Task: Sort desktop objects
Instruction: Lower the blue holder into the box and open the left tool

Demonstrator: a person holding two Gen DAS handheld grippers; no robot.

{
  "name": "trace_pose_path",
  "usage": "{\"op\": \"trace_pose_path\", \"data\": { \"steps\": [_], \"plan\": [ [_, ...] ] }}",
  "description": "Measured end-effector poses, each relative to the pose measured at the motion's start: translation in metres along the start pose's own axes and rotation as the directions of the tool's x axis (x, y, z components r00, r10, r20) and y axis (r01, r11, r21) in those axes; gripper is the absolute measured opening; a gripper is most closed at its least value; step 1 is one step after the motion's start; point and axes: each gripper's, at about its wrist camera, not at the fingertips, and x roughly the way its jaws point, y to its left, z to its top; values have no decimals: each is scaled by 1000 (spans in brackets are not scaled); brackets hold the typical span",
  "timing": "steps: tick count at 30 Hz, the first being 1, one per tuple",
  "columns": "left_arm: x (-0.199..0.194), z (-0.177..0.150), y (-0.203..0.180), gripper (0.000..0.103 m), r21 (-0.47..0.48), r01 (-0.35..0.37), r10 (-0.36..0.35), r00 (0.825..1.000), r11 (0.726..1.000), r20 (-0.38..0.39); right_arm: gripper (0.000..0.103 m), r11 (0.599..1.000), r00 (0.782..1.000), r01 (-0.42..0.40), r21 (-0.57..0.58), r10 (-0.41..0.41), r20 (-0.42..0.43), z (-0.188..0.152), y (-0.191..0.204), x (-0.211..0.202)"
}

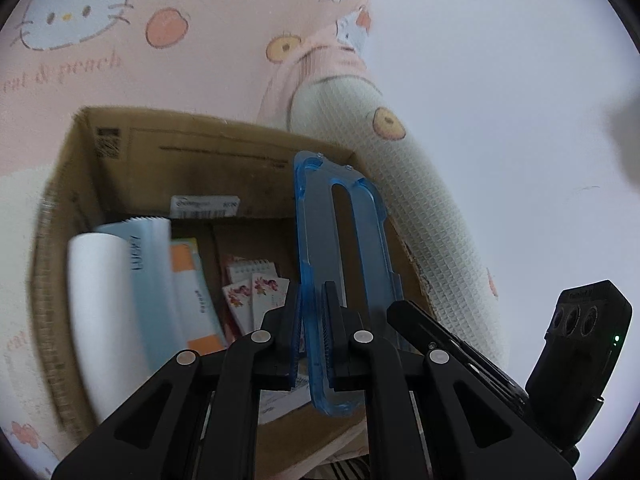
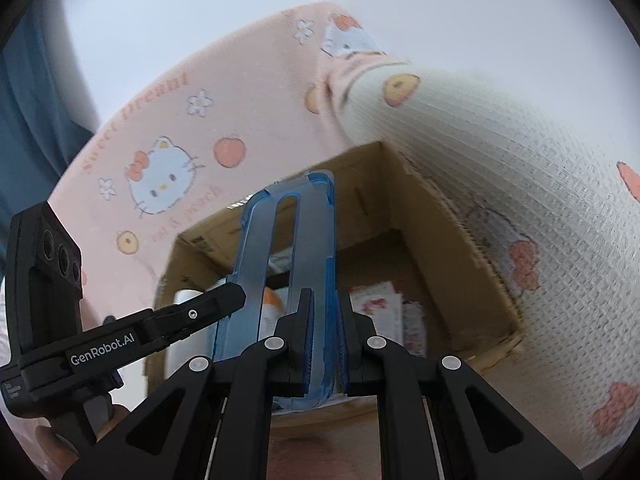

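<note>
A translucent blue plastic frame with a long slot is held upright over an open cardboard box. My left gripper is shut on its left rail. My right gripper is shut on the frame along its right rail. The right gripper's body also shows in the left wrist view; the left gripper's body shows in the right wrist view. The box holds a white roll, orange and blue packets and floral notepads.
The box rests on a pink cat-and-peach print blanket. A cream waffle-knit pillow lies against the box's right side. A pale wall is behind. A dark blue cloth shows at the far left of the right wrist view.
</note>
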Motion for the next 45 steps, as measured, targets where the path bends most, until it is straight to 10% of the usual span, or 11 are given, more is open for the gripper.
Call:
{"op": "trace_pose_path", "data": {
  "steps": [10,16,21,45],
  "plan": [
    [47,-1,3,11,-48,-11,6,994,999,-105,8,998,993,47,-40,-51,-109,11,-30,32],
    [85,-11,0,27,12,-96,95,955,995,-279,28,954,951,240,-177,-268,-156,11,-30,42],
    [81,-12,3,33,5,-101,99,960,995,-262,40,987,973,136,-84,-149,-176,11,-44,35],
    [-14,-15,-20,48,63,-101,107,989,993,-102,54,993,995,67,-94,-74,-68,13,14,-31]
  ]
}}
